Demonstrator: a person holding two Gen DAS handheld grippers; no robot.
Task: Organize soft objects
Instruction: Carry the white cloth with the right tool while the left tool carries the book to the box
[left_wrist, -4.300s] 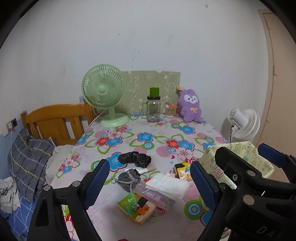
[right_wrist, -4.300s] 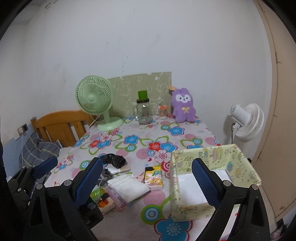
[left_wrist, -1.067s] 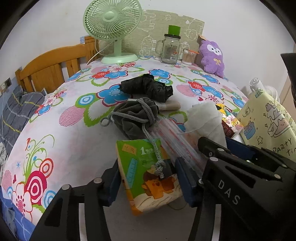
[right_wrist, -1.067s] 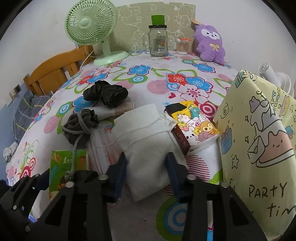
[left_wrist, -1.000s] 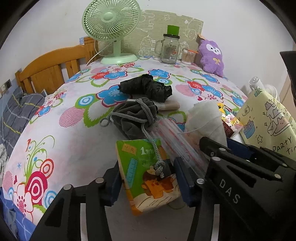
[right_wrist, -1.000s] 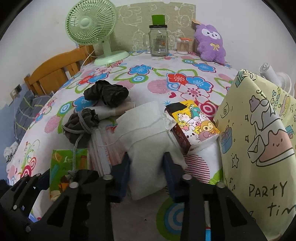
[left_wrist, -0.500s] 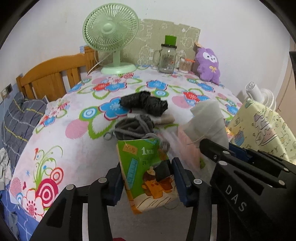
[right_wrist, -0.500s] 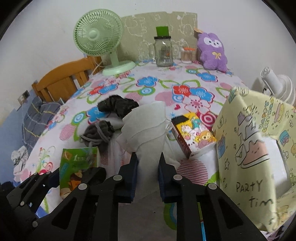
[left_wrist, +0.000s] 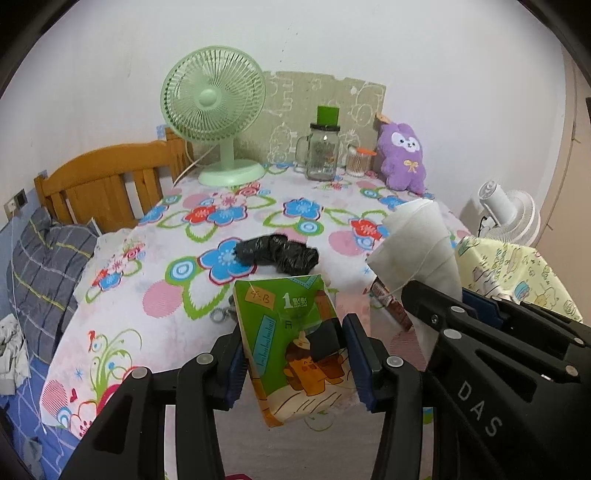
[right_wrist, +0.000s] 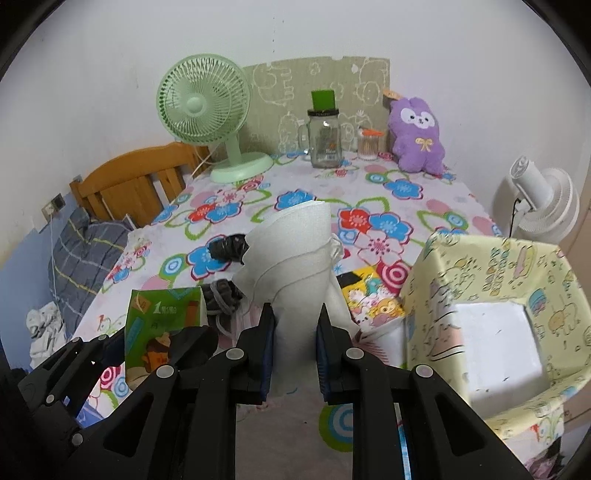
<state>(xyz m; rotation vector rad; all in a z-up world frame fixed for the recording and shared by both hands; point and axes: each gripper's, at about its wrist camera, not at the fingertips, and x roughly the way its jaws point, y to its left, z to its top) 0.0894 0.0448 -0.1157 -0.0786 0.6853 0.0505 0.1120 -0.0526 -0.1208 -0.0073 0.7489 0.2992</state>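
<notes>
Sitting between both blue fingers (left_wrist: 360, 363), the green packet (left_wrist: 295, 343) hangs clamped.

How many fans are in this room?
2. A green fan stands at the table's far left, by the wall; a white fan stands beyond its right edge. Others may be out of view.

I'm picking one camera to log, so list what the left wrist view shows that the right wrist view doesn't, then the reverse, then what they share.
Only the left wrist view: the left gripper seen head-on, shut on the green tissue pack.

Only the right wrist view: the white inside bottom of the yellow cartoon-print box, the cartoon-printed carton and the grey drawstring pouch.

Both: the white cloth bundle held by the right gripper, the black crumpled bag, the green fan and the purple plush toy.
</notes>
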